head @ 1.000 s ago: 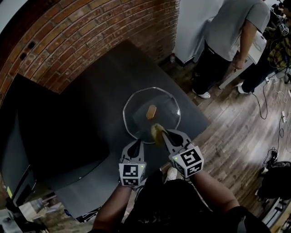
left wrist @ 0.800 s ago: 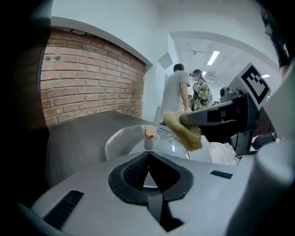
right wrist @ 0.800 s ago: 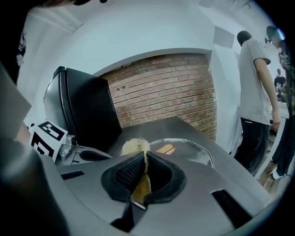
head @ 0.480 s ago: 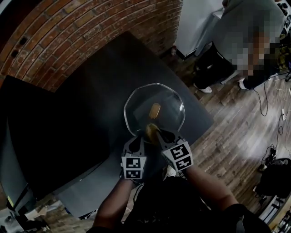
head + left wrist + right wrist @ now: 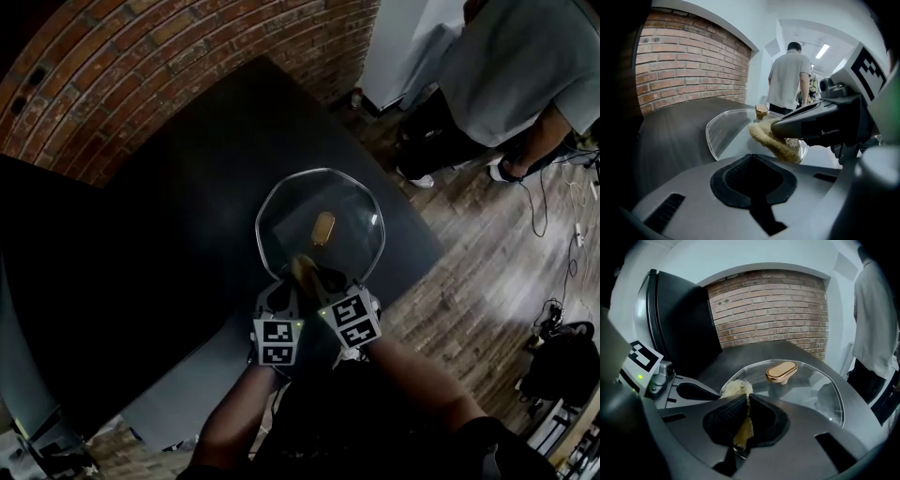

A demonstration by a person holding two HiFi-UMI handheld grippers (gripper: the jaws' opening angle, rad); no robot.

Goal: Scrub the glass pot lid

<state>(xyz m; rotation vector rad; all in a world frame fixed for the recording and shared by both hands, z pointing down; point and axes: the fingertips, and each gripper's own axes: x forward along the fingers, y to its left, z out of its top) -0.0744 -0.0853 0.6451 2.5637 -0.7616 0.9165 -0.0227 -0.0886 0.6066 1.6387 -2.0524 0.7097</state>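
Observation:
The glass pot lid (image 5: 352, 211) lies flat on the dark table (image 5: 187, 225), its gold knob (image 5: 323, 228) on top. My right gripper (image 5: 314, 281) is shut on a yellow scrubbing pad (image 5: 302, 267) that presses on the lid's near part. The pad (image 5: 736, 389) sticks out between the shut jaws of the right gripper (image 5: 745, 401), short of the knob (image 5: 781, 371). My left gripper (image 5: 279, 289) sits at the lid's near rim, jaws together on it. In the left gripper view the left gripper (image 5: 750, 157) looks across the lid (image 5: 724, 133) at the pad (image 5: 771, 140) and right gripper (image 5: 780, 127).
A brick wall (image 5: 141, 66) runs behind the table. A black panel (image 5: 679, 319) stands at the left. A person (image 5: 516, 66) stands on the wooden floor (image 5: 487, 272) beyond the table's right edge, beside a white cabinet (image 5: 403, 37).
My right gripper has slid left with the pad along the lid's near part, closer to the left gripper. The left gripper has stayed at the rim. The person behind has shifted.

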